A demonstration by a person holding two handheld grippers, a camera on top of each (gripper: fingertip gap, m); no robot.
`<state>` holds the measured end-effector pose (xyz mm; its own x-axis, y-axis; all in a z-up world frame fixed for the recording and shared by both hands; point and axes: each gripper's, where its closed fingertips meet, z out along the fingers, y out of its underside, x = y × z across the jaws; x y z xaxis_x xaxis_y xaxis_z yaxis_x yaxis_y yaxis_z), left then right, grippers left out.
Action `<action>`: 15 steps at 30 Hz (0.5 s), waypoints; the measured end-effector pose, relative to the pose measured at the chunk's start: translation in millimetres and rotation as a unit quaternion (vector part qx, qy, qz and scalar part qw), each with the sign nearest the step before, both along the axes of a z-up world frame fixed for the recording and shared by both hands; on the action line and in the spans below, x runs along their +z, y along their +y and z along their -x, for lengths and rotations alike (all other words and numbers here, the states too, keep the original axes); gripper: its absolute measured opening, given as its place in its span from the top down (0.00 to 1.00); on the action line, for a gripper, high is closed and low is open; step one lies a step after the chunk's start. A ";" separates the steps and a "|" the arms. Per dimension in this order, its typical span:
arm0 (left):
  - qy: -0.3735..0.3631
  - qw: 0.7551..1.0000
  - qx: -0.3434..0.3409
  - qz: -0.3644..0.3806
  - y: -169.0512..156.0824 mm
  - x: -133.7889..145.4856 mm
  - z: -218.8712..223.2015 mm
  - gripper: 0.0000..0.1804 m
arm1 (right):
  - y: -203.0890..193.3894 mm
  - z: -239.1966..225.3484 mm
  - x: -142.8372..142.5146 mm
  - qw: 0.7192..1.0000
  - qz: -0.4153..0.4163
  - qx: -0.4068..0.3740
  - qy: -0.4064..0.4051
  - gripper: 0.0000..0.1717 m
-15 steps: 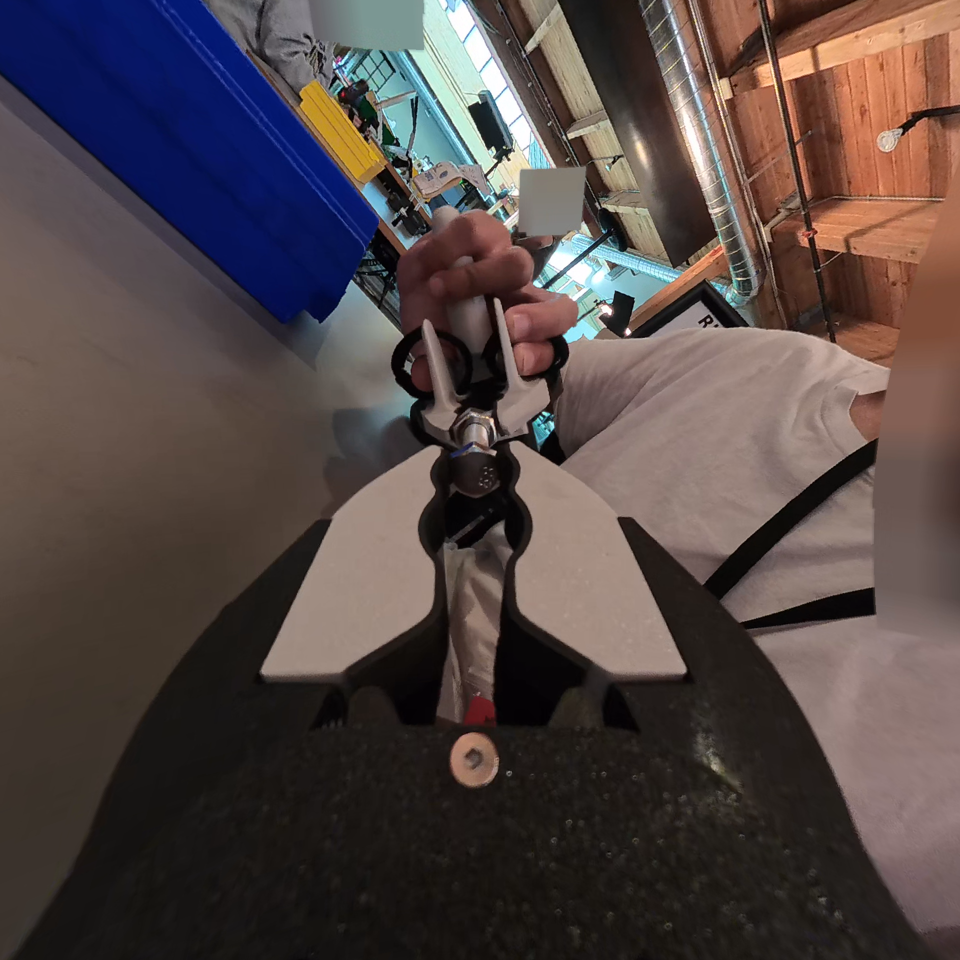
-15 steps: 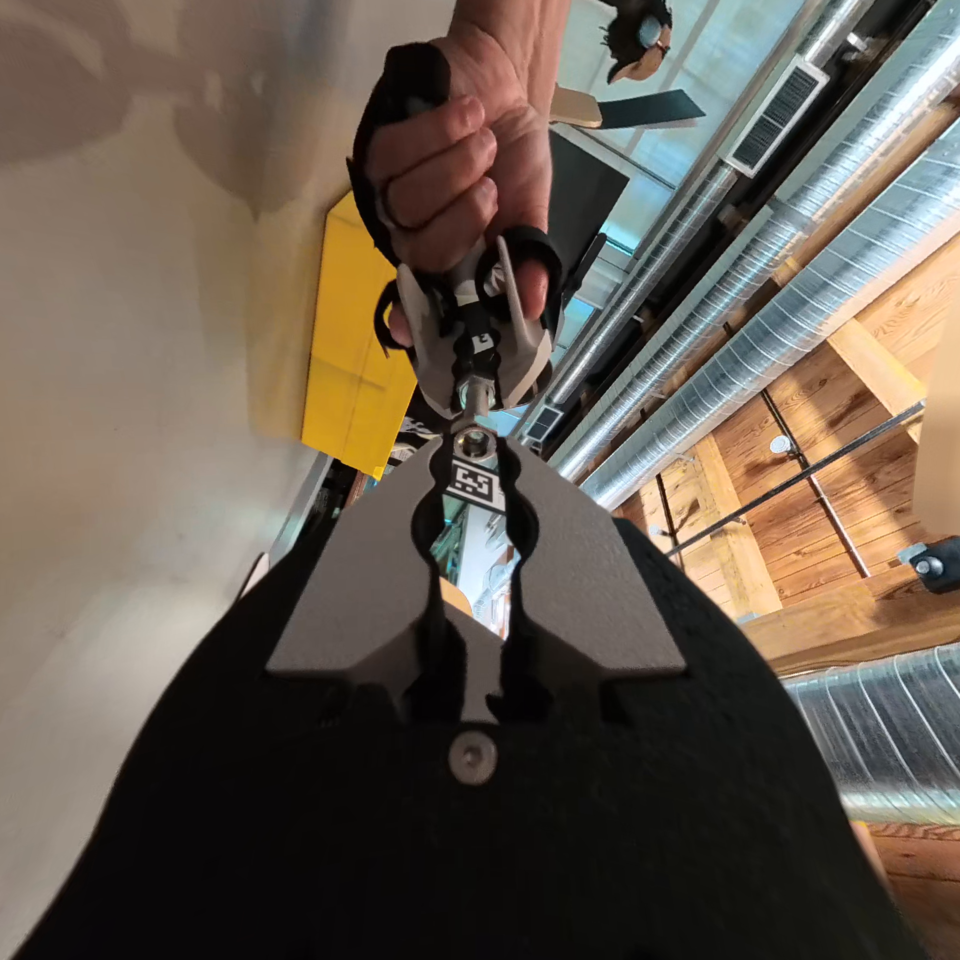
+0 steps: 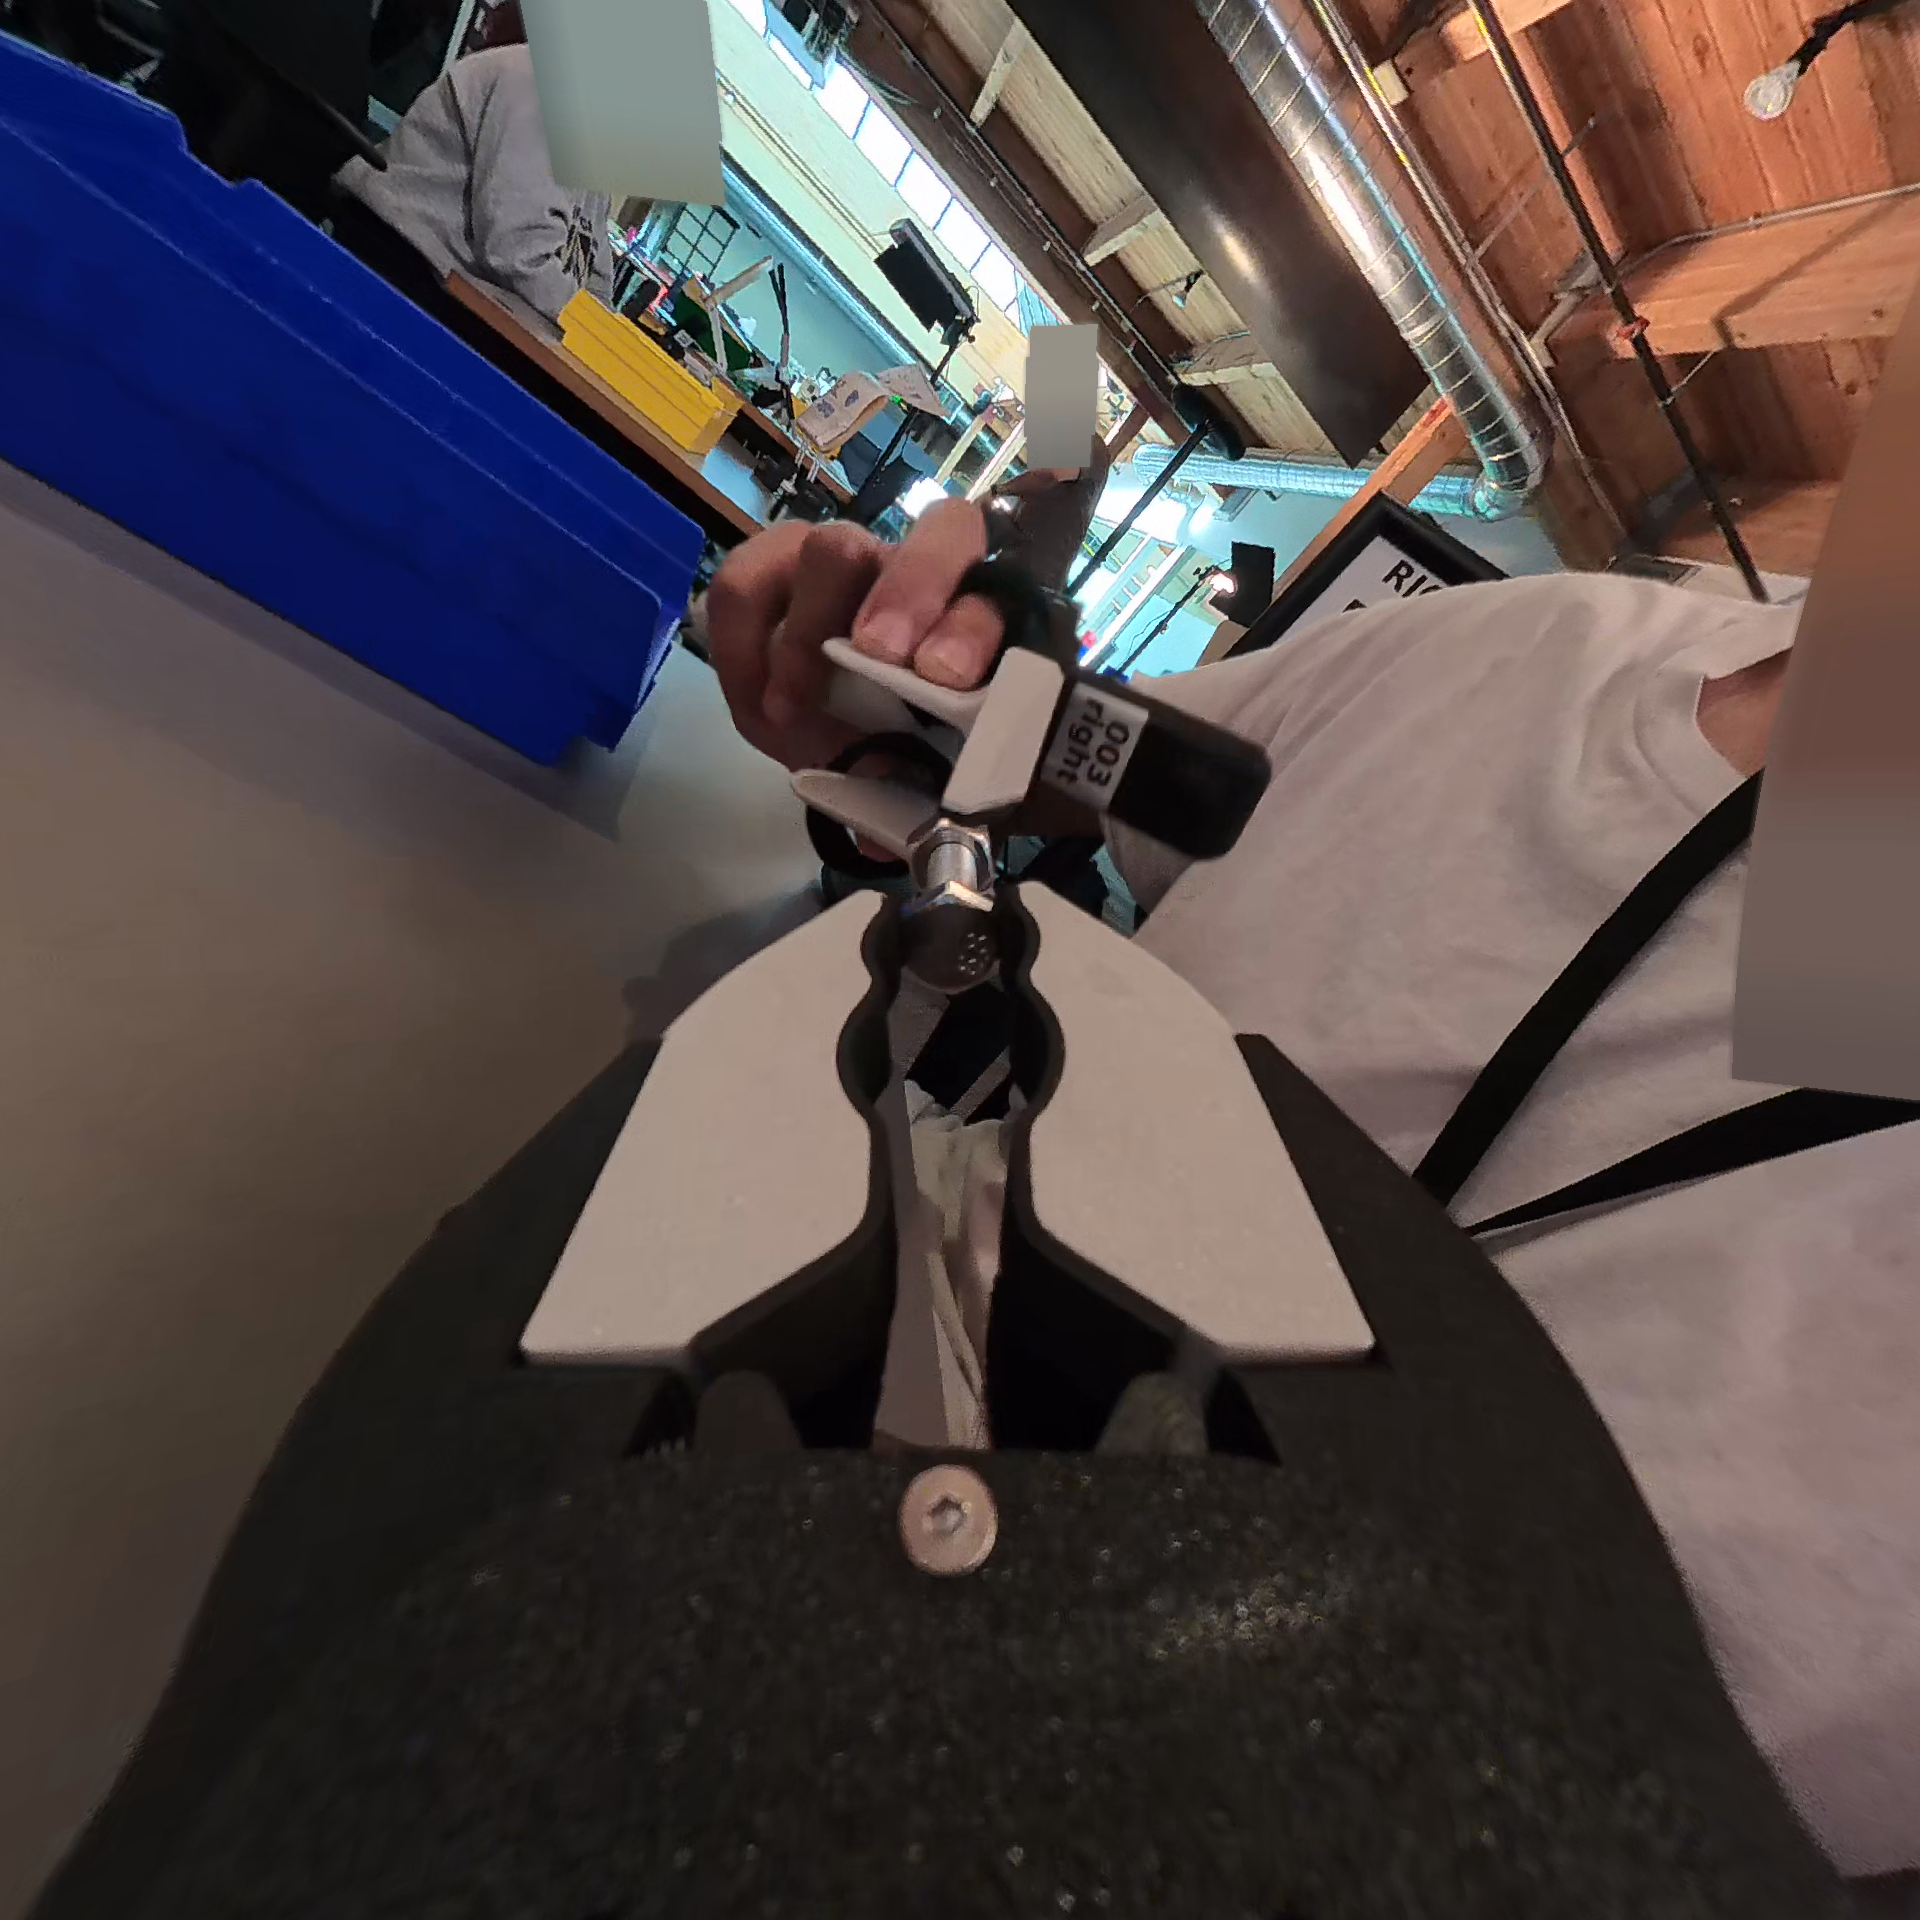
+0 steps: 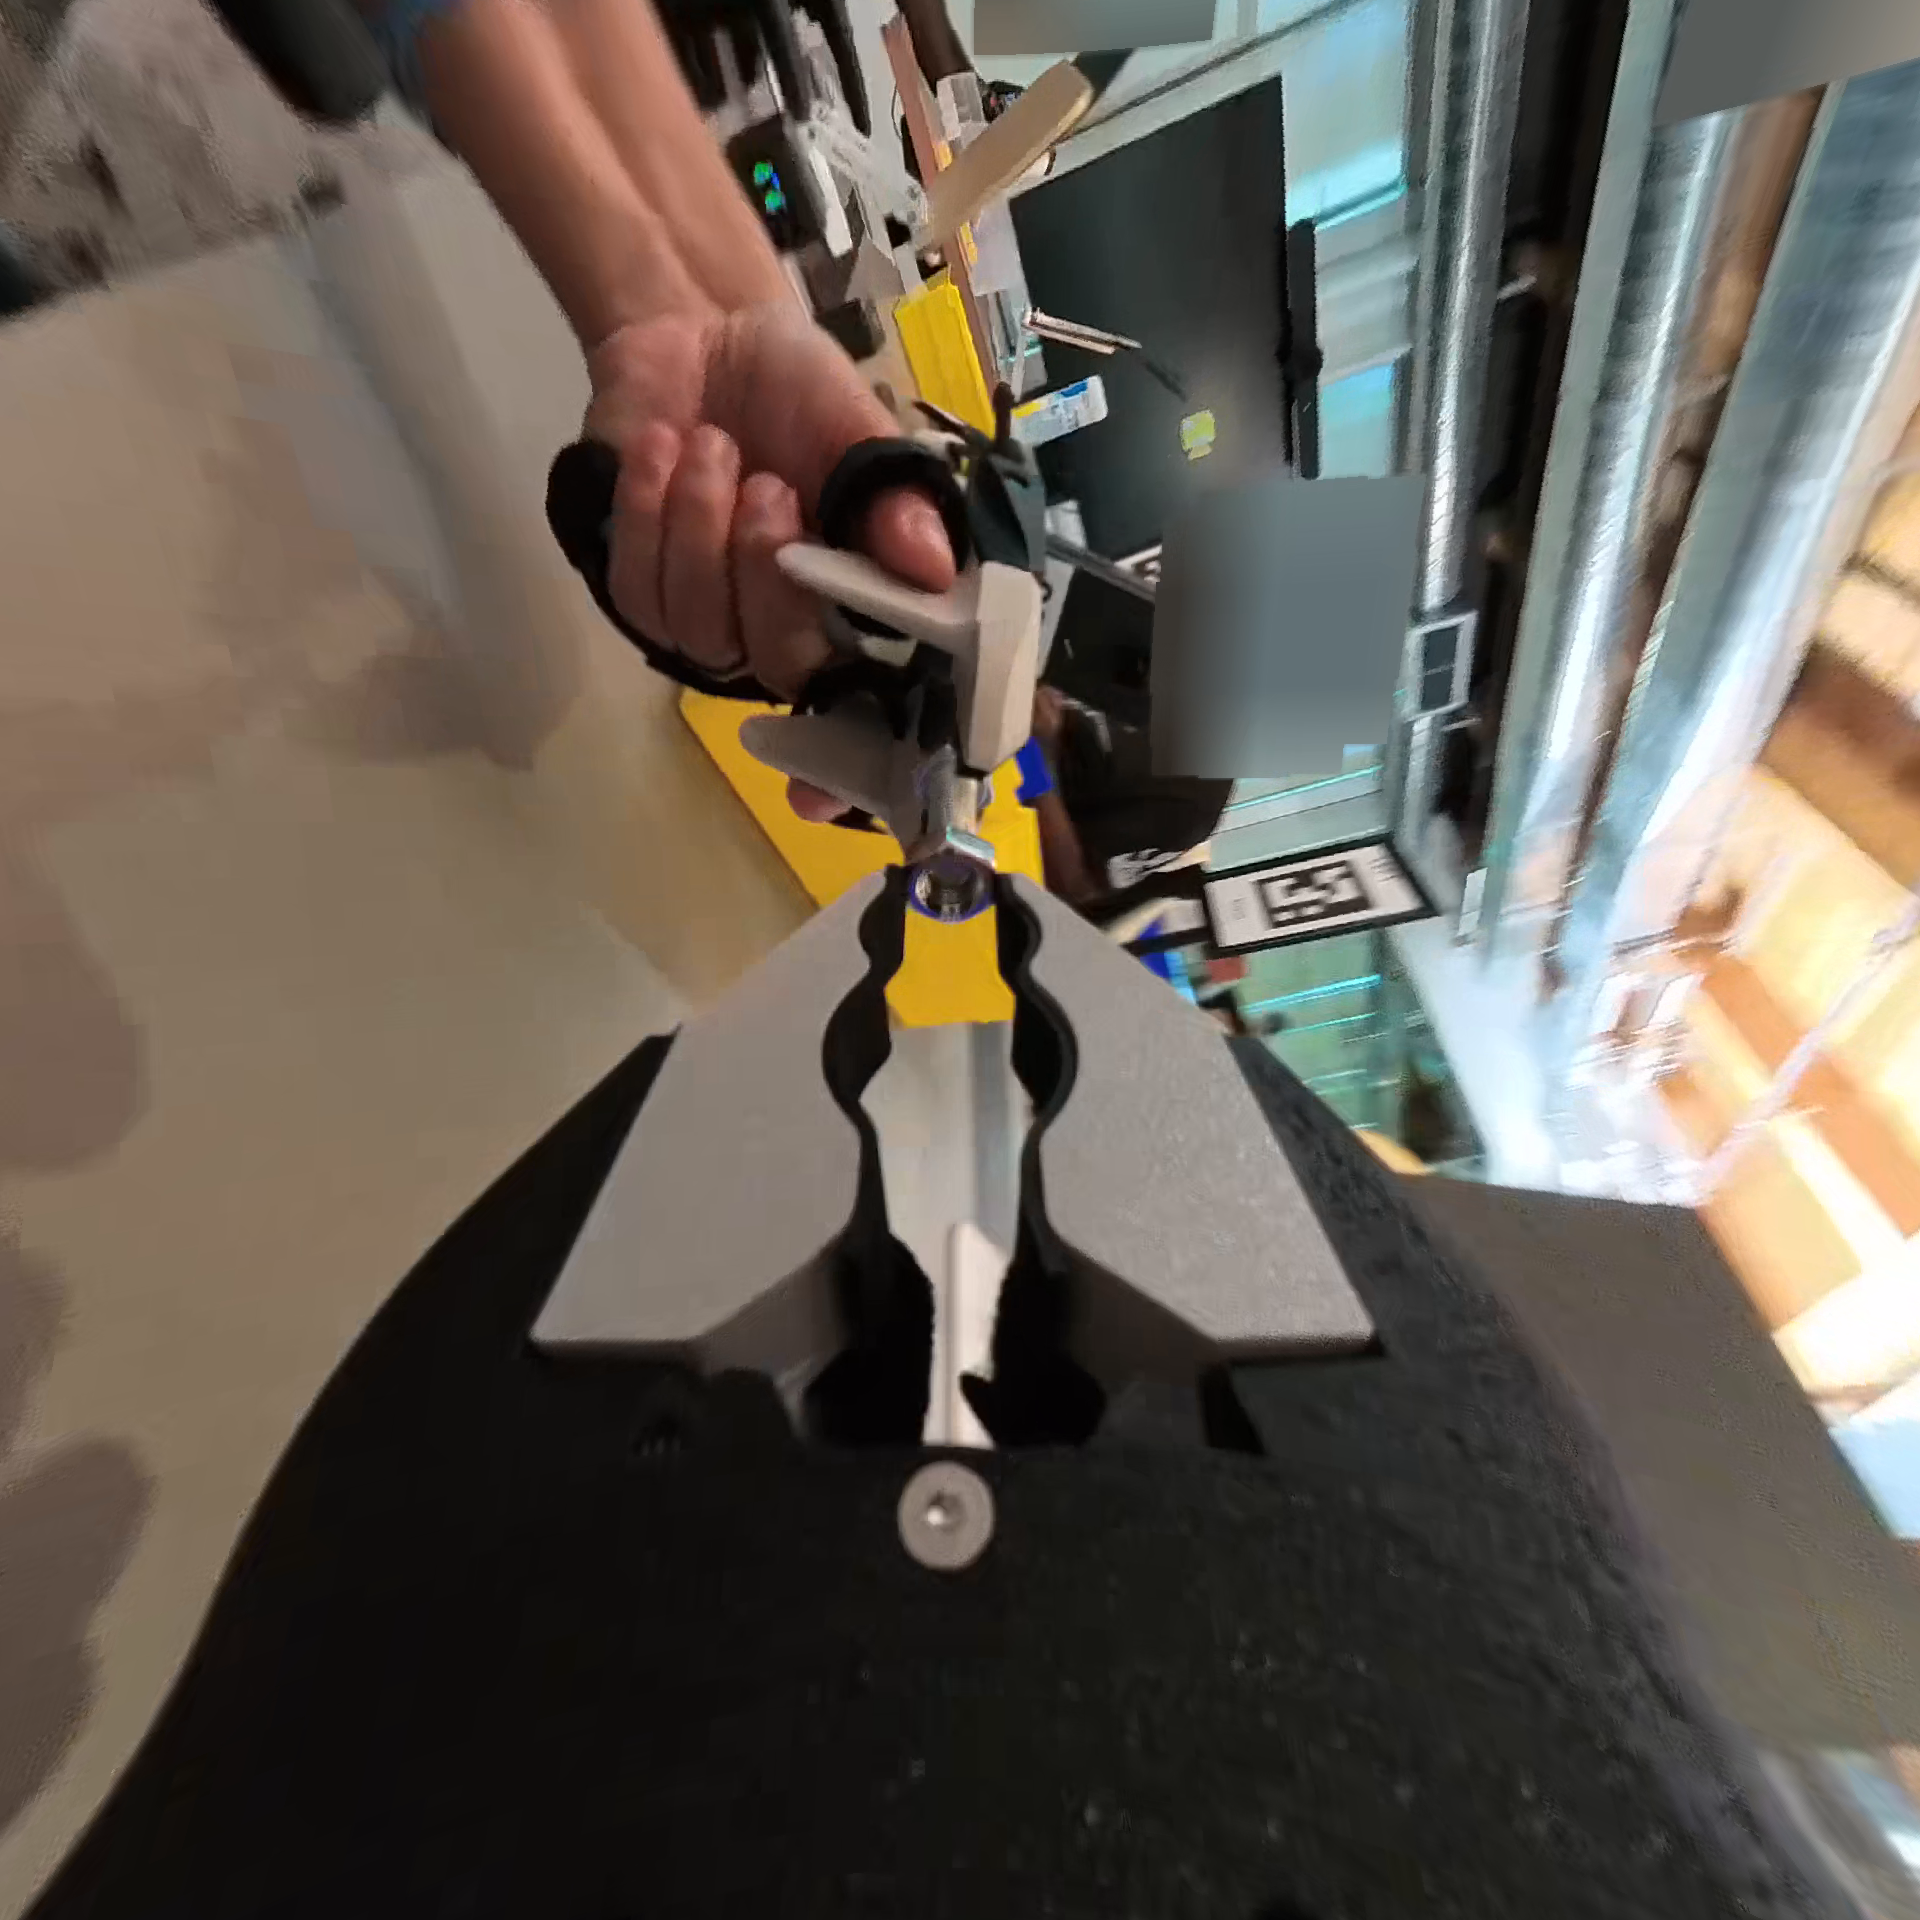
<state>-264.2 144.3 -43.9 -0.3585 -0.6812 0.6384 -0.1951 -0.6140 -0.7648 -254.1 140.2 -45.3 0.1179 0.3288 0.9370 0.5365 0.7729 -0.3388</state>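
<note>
We see both claws narrow and closed on one steel bolt held clear of the bench: the left claw pinches its head, the right claw pinches the nut at the far end, with bare shank between them.

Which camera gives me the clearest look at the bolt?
The left wrist view: the bolt is sharp there, head at the left gripper fingertips, shank and nuts showing. The right wrist view shows it smaller and blurred, end-on at the right gripper.
</note>
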 end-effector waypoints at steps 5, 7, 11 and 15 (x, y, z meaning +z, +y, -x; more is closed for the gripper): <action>-0.010 1.000 0.009 -0.024 -1.1 4.7 0.6 0.90 | 0.6 -0.1 4.1 0.980 0.186 0.013 0.072 0.90; -0.021 0.999 0.017 -0.035 -0.9 8.6 0.6 0.90 | 0.8 -0.1 7.8 0.958 0.260 0.021 0.116 0.90; -0.027 0.996 0.049 -0.071 4.2 12.0 0.0 0.90 | 6.4 -0.7 8.8 0.901 0.391 0.012 0.185 0.90; -0.023 0.990 0.072 -0.115 6.4 11.7 -0.7 0.90 | 8.2 -1.2 7.0 0.815 0.527 0.026 0.242 0.90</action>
